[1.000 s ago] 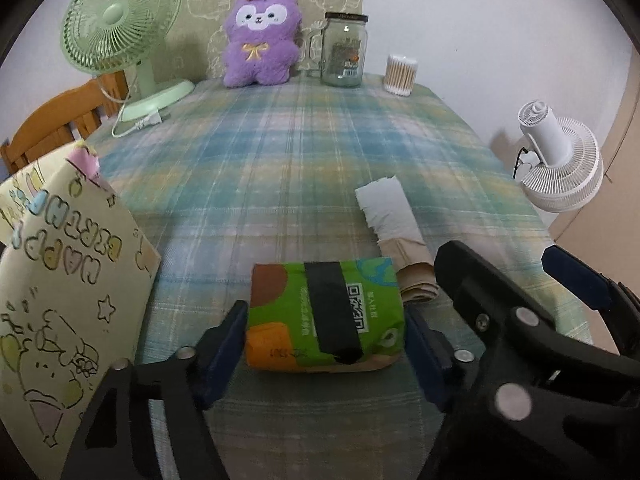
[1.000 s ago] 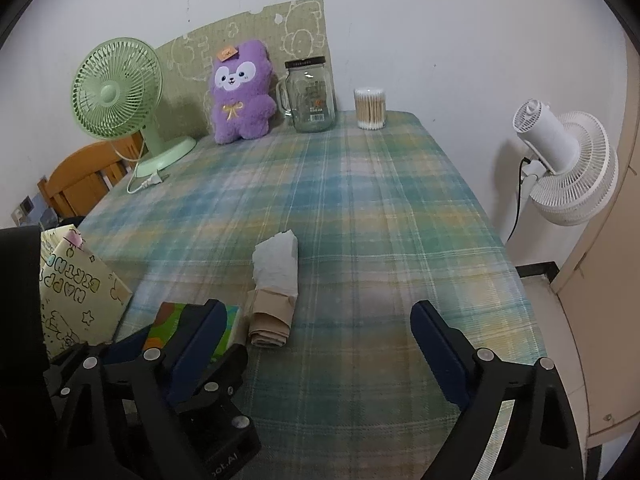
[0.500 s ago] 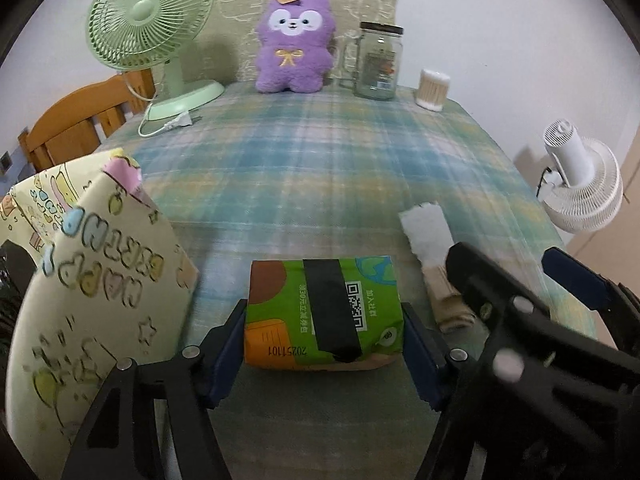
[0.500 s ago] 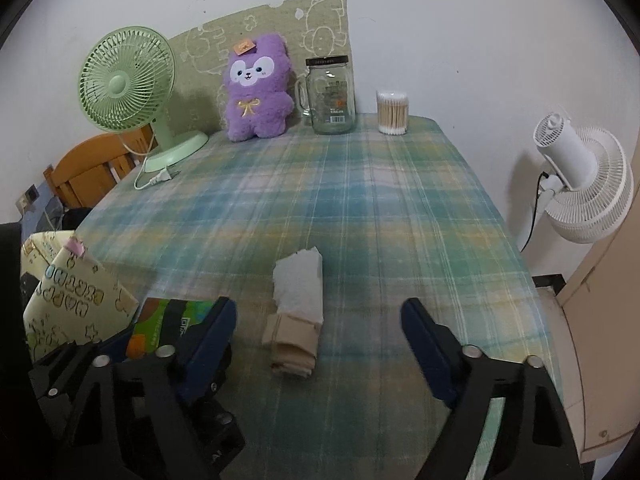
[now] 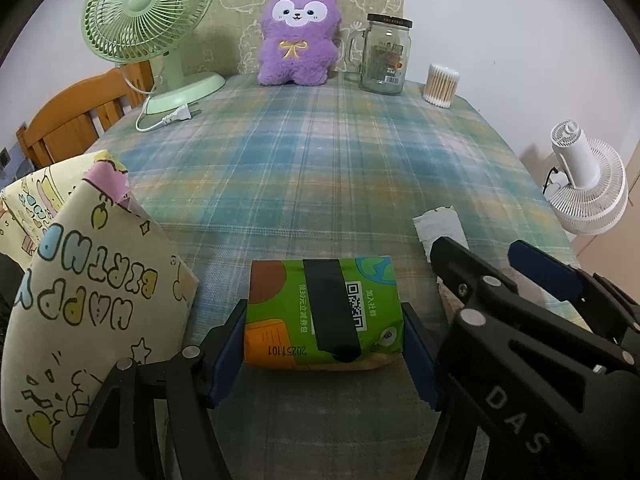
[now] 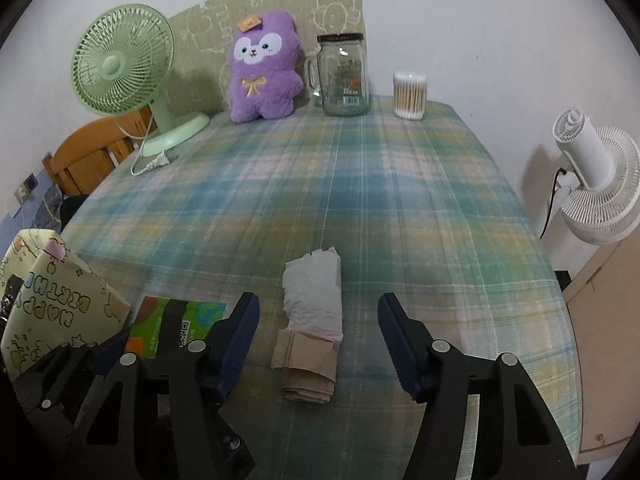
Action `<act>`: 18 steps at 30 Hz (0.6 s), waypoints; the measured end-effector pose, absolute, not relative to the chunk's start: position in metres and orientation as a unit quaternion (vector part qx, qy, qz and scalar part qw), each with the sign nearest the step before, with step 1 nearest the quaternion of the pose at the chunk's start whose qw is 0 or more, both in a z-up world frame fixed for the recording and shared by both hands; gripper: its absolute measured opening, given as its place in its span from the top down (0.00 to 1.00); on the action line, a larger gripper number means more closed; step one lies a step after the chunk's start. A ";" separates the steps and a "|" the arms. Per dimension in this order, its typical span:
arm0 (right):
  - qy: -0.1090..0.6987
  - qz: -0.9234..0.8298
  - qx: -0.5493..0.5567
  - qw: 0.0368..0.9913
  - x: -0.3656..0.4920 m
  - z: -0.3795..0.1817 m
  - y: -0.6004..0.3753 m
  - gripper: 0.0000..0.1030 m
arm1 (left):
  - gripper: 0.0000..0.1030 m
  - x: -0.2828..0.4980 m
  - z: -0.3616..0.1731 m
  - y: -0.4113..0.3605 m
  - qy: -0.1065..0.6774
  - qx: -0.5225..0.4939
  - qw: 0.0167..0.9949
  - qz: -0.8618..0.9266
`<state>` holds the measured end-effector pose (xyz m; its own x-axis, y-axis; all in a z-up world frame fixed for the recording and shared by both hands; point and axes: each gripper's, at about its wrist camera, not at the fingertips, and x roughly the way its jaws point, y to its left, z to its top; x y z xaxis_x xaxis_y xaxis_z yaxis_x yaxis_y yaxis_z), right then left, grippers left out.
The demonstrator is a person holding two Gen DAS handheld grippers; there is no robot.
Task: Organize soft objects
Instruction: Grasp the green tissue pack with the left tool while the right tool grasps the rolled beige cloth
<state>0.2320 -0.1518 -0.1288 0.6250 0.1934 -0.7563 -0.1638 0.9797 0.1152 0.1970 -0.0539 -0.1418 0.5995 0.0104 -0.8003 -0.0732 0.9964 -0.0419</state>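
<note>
My left gripper (image 5: pixel 324 344) is shut on a green tissue pack (image 5: pixel 322 312) with black tape and holds it just above the plaid tablecloth; the pack also shows in the right wrist view (image 6: pixel 168 330). A rolled white and beige cloth (image 6: pixel 312 320) lies on the table between the open jaws of my right gripper (image 6: pixel 318 340); in the left wrist view only its white end (image 5: pixel 438 226) shows. A yellow "Happy Birthday" gift bag (image 5: pixel 76 312) stands at the left, close to the pack. A purple plush toy (image 6: pixel 262 68) sits at the back.
A green desk fan (image 6: pixel 124 76) with a loose plug stands at the back left. A glass jar (image 6: pixel 346 76) and a cotton-swab tub (image 6: pixel 410 90) stand at the back. A white floor fan (image 6: pixel 596 184) is off the right edge, a wooden chair (image 5: pixel 76 124) off the left.
Both grippers have drawn forward and lower. The right gripper has come over the rolled cloth, which now lies between its jaws. The left gripper still holds the pack.
</note>
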 end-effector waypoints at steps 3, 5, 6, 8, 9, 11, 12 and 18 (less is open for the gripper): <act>0.433 0.100 0.018 0.896 0.236 -0.135 -0.150 0.44 | 0.30 0.197 -0.144 -0.054 0.446 -0.033 0.894 0.022; 0.439 0.100 0.019 0.893 0.237 -0.138 -0.149 0.45 | 0.30 0.197 -0.144 -0.054 0.444 -0.031 0.895 0.021; 0.441 0.099 0.018 0.892 0.238 -0.139 -0.149 0.50 | 0.30 0.197 -0.144 -0.055 0.444 -0.030 0.895 0.021; 0.450 0.098 0.016 0.888 0.239 -0.142 -0.147 0.57 | 0.30 0.196 -0.145 -0.055 0.442 -0.025 0.897 0.021; 0.457 0.100 0.017 0.884 0.240 -0.145 -0.147 0.61 | 0.29 0.196 -0.145 -0.056 0.441 -0.022 0.897 0.021; 0.458 0.100 0.016 0.883 0.239 -0.146 -0.145 0.63 | 0.29 0.196 -0.145 -0.057 0.439 -0.018 0.898 0.020; 0.458 0.100 0.014 0.883 0.239 -0.146 -0.144 0.64 | 0.29 0.196 -0.145 -0.057 0.439 -0.017 0.898 0.020; 0.460 0.098 0.011 0.883 0.238 -0.146 -0.142 0.68 | 0.29 0.197 -0.146 -0.057 0.439 -0.016 0.898 0.019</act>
